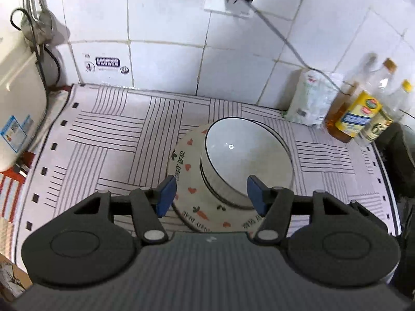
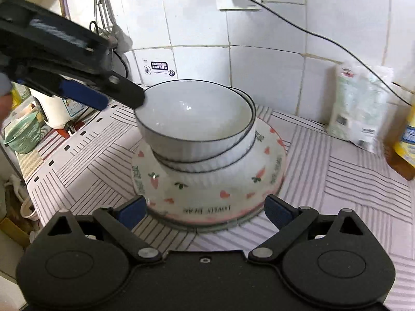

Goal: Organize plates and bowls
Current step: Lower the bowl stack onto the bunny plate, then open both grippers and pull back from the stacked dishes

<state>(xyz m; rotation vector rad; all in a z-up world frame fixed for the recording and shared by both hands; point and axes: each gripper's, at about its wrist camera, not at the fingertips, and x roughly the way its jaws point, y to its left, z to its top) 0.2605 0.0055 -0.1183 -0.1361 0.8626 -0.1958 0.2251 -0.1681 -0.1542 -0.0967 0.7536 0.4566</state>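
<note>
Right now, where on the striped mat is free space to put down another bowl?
Free: the wide left part of the mat, between the bowl stack and the white appliance. Crowded: the right back corner, with the bag and bottles.

The bottles (image 1: 363, 114) at the right of the left wrist view were smeared by blur, their labels unreadable. The right wrist view cut the yellow-labelled bottle (image 2: 407, 140) at its right edge. The left gripper (image 2: 103, 96) hid part of the top bowl's (image 2: 194, 114) far rim, and the stacked bowls covered the patterned bowl's (image 2: 207, 181) inside.
</note>
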